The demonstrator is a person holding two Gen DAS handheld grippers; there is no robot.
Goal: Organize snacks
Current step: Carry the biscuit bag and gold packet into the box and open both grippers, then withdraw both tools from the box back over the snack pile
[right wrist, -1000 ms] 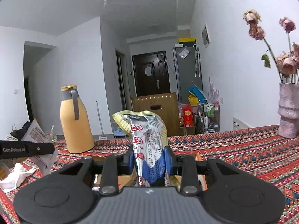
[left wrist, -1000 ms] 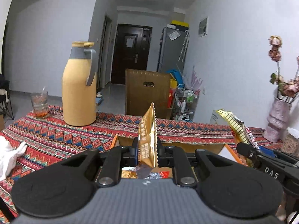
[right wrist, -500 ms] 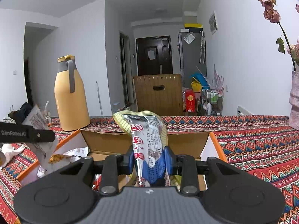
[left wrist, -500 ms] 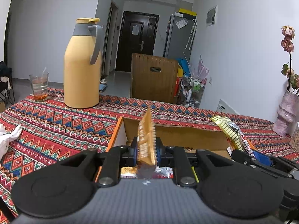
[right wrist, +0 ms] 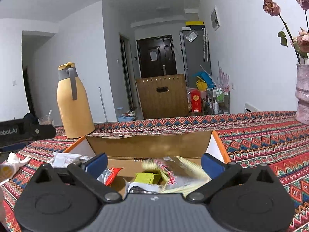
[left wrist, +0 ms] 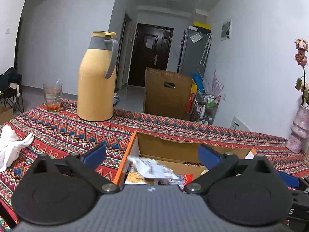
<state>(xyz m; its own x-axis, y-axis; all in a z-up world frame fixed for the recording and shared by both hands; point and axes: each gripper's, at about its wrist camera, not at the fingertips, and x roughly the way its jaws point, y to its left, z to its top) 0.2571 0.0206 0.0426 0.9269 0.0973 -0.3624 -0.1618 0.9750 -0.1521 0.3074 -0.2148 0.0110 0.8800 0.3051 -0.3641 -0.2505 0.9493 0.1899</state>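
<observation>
Patterned red cloth covers the table (right wrist: 260, 135), where an open cardboard box (right wrist: 150, 145) of snack packets sits between both claws.
Both the left gripper (left wrist: 151, 153) and right gripper (right wrist: 154, 162) have just been opening and stand wide apart, gripping nothing; a white packet (left wrist: 154, 169) and a yellow-striped packet (right wrist: 185, 171) lie blurred inside the box.

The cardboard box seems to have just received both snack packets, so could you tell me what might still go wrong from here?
1. The yellow striped packet lies loose between the right gripper's open jaws, which have just been opening; pulling back low could snag it.
2. The left gripper also hangs open over the cardboard box; a sideways move might knock its orange-edged flap.
3. The thermos stands nearby on the tablecloth; a wide swing could tip it.
</observation>
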